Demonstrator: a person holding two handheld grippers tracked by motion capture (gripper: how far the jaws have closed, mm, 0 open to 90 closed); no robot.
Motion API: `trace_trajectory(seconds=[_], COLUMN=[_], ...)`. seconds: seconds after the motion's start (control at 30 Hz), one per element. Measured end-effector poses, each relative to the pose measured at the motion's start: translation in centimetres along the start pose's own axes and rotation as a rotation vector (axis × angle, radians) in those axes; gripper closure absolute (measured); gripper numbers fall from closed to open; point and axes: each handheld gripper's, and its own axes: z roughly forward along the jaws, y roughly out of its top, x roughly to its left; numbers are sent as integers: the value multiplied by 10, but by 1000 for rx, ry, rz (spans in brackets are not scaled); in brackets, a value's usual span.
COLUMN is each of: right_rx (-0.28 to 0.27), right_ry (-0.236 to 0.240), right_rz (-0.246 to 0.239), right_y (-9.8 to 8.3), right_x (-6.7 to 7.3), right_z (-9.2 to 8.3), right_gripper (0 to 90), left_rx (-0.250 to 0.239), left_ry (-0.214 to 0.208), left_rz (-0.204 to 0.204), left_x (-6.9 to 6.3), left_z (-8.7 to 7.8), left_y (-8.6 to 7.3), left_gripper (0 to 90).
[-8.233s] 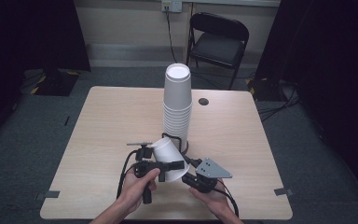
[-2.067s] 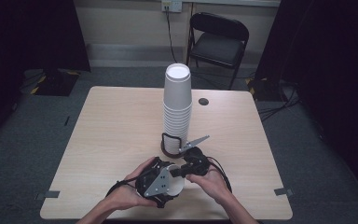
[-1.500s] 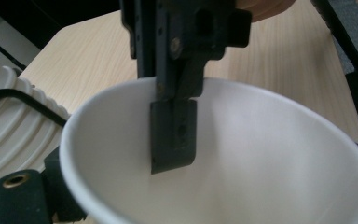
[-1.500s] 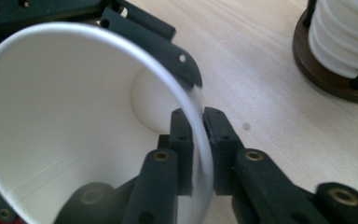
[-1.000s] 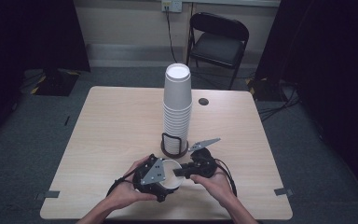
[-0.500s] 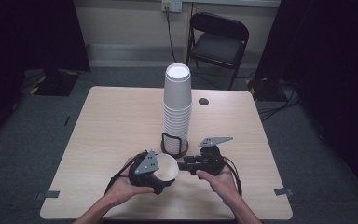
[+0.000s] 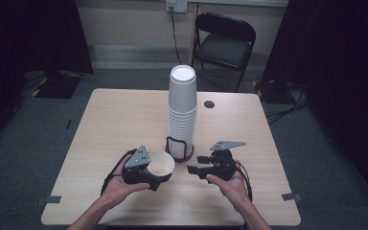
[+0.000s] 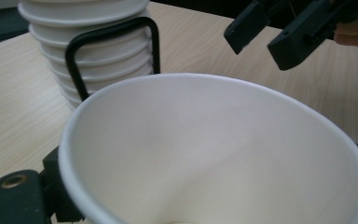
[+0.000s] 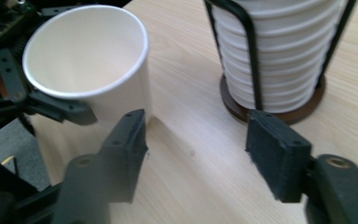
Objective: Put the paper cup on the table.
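Observation:
A white paper cup (image 7: 160, 164) lies tilted, mouth toward the right, with my left gripper (image 7: 155, 178) shut on its body; its black jaws hug the cup wall (image 9: 60, 107). The cup's inside (image 8: 214, 154) is bare. My right gripper (image 7: 194, 164) hovers just right of the cup. Its jaws have just been opening and stand wide apart (image 9: 200, 154) with nothing between them. Behind both, a tall stack of upturned white cups (image 7: 182, 105) sits in a black wire holder (image 7: 178, 146) on a round brown base.
The wooden table's front edge (image 7: 172, 223) runs under the person's forearms. A small dark disc (image 7: 209, 104) lies right of the stack. A black folding chair (image 7: 225, 40) stands beyond the table's far side.
The right gripper's jaws have opened and drawn back to the right, off the cup's rim. The left hand has carried the cup a little to the left.

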Motion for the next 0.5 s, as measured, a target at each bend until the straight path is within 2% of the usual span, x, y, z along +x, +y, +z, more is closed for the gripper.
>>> trace_trajectory(seconds=[0.17, 0.27, 0.4, 0.5], right_rx=[0, -19, -31, -40], right_ry=[-21, -48, -84, -100], right_rz=[-13, -4, 6, 18], right_y=[-6, -11, -18, -22], right_x=[-1, -4, -8, -12], right_z=[-6, -13, -22, -26], right_gripper=[291, 246, 225, 207], left_rx=[-27, -39, -54, -64], left_ry=[72, 84, 101, 127], left_rz=[-46, -80, -90, -108], left_x=[10, 14, 20, 25], left_z=[-5, -9, -14, -17], left_y=[0, 0, 2, 5], left_gripper=[111, 111, 110, 109])
